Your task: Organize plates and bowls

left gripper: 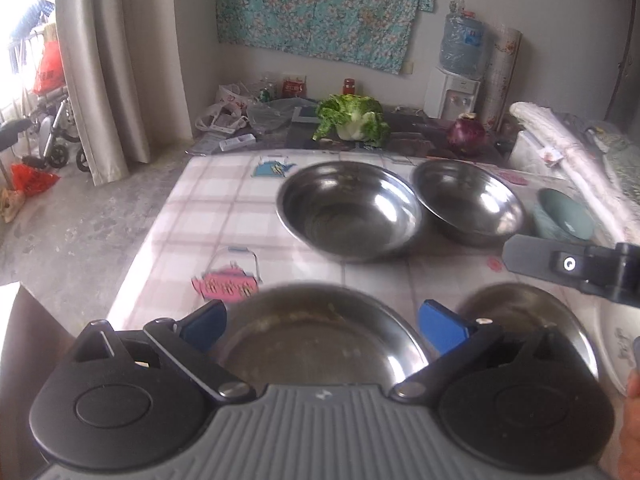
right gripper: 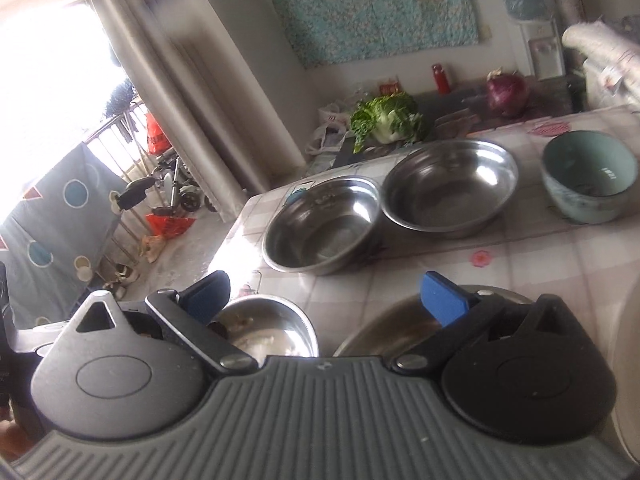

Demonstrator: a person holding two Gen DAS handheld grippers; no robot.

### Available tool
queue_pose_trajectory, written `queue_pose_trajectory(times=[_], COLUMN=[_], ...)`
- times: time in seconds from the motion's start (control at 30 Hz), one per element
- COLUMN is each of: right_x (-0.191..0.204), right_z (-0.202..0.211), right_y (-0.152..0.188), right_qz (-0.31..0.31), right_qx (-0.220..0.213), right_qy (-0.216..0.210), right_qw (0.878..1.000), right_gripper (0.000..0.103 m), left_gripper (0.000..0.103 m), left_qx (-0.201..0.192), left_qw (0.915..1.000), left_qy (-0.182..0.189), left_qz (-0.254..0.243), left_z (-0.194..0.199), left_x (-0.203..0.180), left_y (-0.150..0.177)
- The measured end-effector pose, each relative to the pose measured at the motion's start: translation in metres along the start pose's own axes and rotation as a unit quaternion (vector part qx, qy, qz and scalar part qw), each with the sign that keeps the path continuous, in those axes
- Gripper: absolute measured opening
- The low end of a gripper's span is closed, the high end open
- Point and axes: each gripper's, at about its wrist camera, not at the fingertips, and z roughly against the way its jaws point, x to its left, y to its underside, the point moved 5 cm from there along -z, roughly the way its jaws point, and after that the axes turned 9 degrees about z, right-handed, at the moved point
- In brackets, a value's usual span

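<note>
Several steel bowls stand on a checked tablecloth. In the left wrist view my left gripper [left gripper: 324,326] is open above a near steel bowl [left gripper: 316,340], with a second near steel bowl [left gripper: 520,316] to its right. Two larger steel bowls [left gripper: 348,208] [left gripper: 468,200] and a pale green ceramic bowl [left gripper: 564,214] stand farther back. One finger of my right gripper [left gripper: 560,264] enters from the right. In the right wrist view my right gripper [right gripper: 326,300] is open and empty, above the gap between a small steel bowl [right gripper: 268,328] and another steel bowl [right gripper: 400,328]. The green bowl [right gripper: 588,176] stands at the far right.
A cabbage [left gripper: 352,116] and a red onion [left gripper: 466,130] lie on a dark surface behind the table. A white rolled bundle [left gripper: 572,152] lies along the right edge. The table's left edge [left gripper: 152,232] drops to a concrete floor. A white plate rim [right gripper: 628,360] shows at right.
</note>
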Motion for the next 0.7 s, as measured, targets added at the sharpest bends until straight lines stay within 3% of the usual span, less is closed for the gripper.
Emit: queue_pose_trajectory(times=[0.17, 0.27, 0.4, 0.53, 0.7], right_x=[-0.014, -0.022, -0.029, -0.037, -0.046], right_z=[-0.042, -0.067, -0.098, -0.12, -0.14], right_y=[-0.01, -0.009, -0.007, -0.009, -0.008], right_qz=[-0.026, -0.04, -0.058, -0.074, -0.093], right_qx=[0.008, 0.023, 0.047, 0.06, 0.076], right_qy=[0.002, 0.004, 0.003, 0.011, 0.012], right_qw=[1.0, 0.999, 0.997, 0.995, 0.993], right_gripper=[0.1, 0.092, 0.072, 0.052, 0.041], left_gripper=[0.099, 0.094, 0.079, 0.057, 0.053], left_qx=[-0.011, -0.016, 0.008, 0.041, 0.063], left_qw=[0.9999, 0.9999, 0.9997, 0.9986, 0.9971], left_qy=[-0.003, -0.006, -0.013, -0.03, -0.044], left_qz=[0.001, 0.003, 0.019, 0.014, 0.005], left_z=[-0.029, -0.05, -0.088, -0.125, -0.152], left_x=[0.005, 0.005, 0.006, 0.002, 0.001], left_y=[-0.032, -0.052, -0.072, -0.082, -0.087])
